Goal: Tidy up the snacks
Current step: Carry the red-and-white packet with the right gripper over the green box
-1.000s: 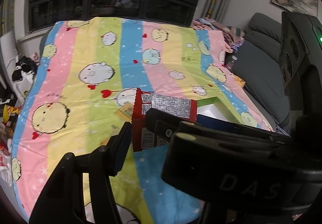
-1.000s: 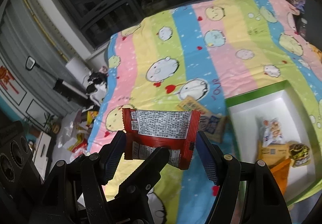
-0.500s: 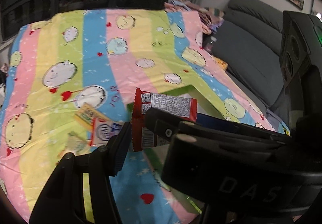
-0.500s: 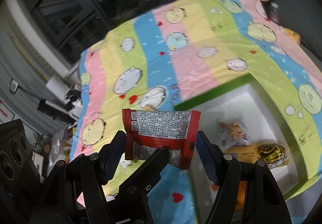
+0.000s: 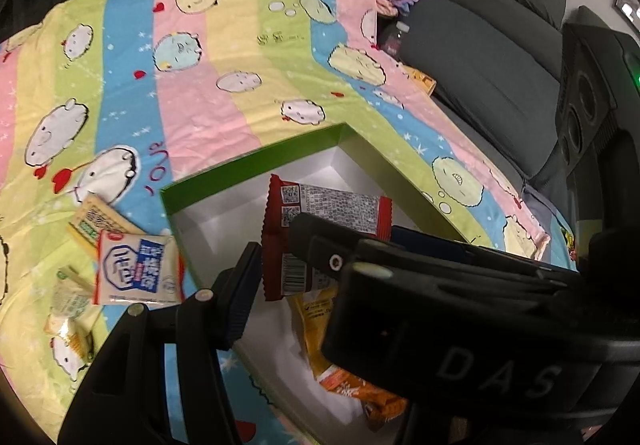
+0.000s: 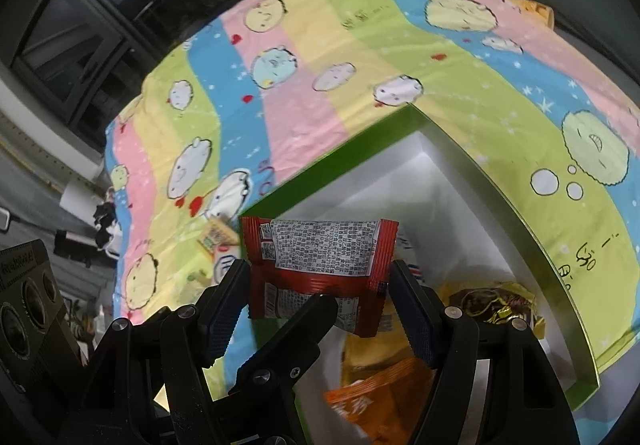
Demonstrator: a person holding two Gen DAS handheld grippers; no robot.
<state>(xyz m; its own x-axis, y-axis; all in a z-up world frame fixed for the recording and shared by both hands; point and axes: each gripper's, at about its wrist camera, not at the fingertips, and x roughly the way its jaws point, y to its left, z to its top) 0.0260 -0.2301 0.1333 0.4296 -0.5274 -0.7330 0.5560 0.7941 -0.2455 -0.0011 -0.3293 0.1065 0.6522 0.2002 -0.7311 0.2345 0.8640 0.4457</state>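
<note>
Nearest you, the red snack packet (image 6: pixel 320 265) hangs upright between both tools: your right gripper (image 6: pixel 318 305) has its blue pads pressed against the packet's two side edges, and your left gripper (image 5: pixel 280 269) grips it too, one pad touching its left edge (the other finger is hidden behind the right tool's black body, so I cannot see that contact). Both tools tilt downward over the green-rimmed box (image 6: pixel 328 165).

Just below the packet, the box's near half already holds an orange packet (image 6: pixel 376 401), a yellow one and a dark gold-wrapped snack (image 6: pixel 492 301); its white far half lies bare. Left of the box wall, a white-and-blue packet (image 5: pixel 136 269) and smaller sachets lie on the striped bedspread (image 5: pixel 208 85). Farther right, a grey sofa (image 5: pixel 480 53) borders the bed.
</note>
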